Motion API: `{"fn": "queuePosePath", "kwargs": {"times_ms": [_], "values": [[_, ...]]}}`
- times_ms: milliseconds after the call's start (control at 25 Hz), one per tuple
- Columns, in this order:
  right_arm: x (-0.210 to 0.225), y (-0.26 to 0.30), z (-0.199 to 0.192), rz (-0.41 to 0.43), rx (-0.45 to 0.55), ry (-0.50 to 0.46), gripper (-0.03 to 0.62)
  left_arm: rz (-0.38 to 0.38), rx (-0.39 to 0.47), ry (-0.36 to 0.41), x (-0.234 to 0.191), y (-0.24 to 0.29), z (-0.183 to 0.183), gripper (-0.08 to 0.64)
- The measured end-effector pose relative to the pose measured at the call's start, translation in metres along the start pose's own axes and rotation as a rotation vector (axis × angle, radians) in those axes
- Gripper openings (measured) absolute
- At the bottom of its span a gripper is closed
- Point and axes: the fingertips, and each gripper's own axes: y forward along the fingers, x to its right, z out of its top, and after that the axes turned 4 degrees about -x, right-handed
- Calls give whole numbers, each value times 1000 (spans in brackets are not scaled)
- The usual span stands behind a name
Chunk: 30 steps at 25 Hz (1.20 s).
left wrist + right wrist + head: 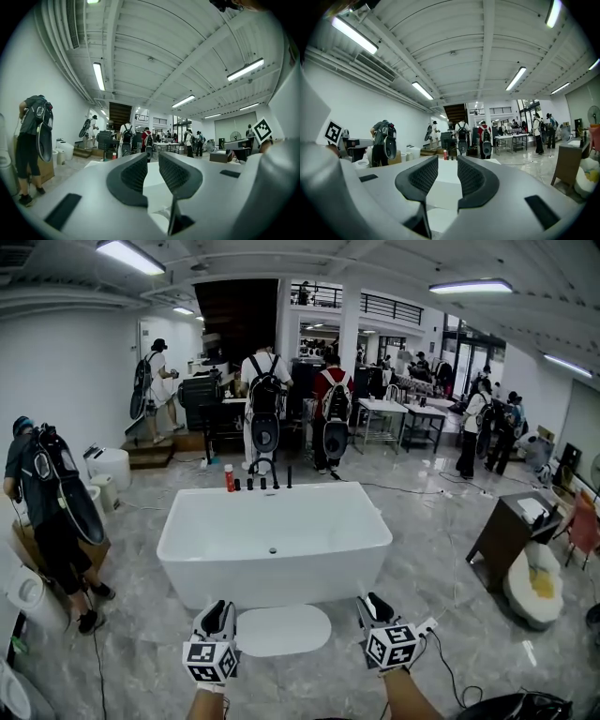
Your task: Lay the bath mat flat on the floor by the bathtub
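A white oval bath mat (283, 630) lies flat on the grey marble floor, right in front of the white freestanding bathtub (281, 582). My left gripper (217, 608) hovers by the mat's left end and my right gripper (374, 600) just past its right end. Neither touches the mat. Each gripper view shows its dark jaws a little apart, left gripper (153, 161) and right gripper (447, 164), with nothing held. Only the tub's white wall shows through the gaps.
A red bottle (229, 478) and several dark bottles (262, 483) stand on the tub's far rim. A person with a backpack (47, 512) stands at the left. A dark cabinet (506, 535) is at the right. A cable (445, 667) trails on the floor by my right gripper.
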Motion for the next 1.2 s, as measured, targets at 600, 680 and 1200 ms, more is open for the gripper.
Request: {"fn": "queuePosePath", "kwargs": {"times_ms": [600,680,1200], "values": [[10,-46,0,15,-5,30,55,66,23,26,20,-46,22,67],[11,-46,3,10,2,28,49,56,26,28,24,-46,24,60],[17,-35,16,41,42,40,29,11,32,47,33,-33,30,18]]}}
